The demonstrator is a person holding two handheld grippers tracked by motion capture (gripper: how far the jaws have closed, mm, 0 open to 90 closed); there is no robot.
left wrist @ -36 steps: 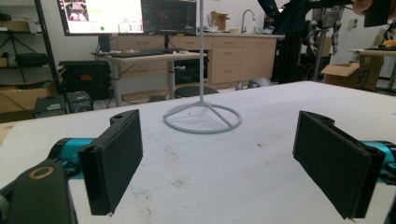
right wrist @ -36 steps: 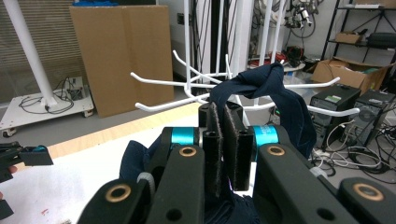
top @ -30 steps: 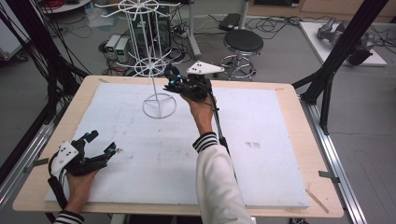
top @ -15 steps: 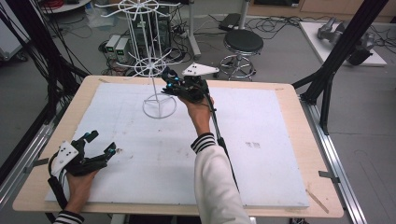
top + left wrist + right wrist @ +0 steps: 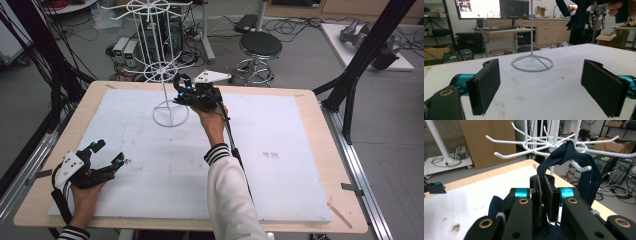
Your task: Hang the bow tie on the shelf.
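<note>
The right gripper (image 5: 543, 195) has its fingers clamped tight on a strip of dark blue cloth (image 5: 564, 157), which loops up from the fingers and drapes over 1 of the white hooks of the wire rack (image 5: 165, 75). The rack stands near the far edge of the desk (image 5: 300, 165), left of its middle, and the gripper is raised beside the rack's lower ring of hooks (more of the cloth bunches beneath the gripper body in the right gripper view).

The cloth looks soft, light and limp, so it will sag and fold wherever it is not held, and it could slide off a smooth hook if tugged sideways. Pinching a narrow band or hem, as here, seems the sensible hold, since a bunched handful would hide the loop that has to seat on the hook.

The left gripper (image 5: 107, 160) rests at the near left corner of the desk, well apart from the rack, its fingers (image 5: 486, 85) spread wide with nothing between them.
</note>
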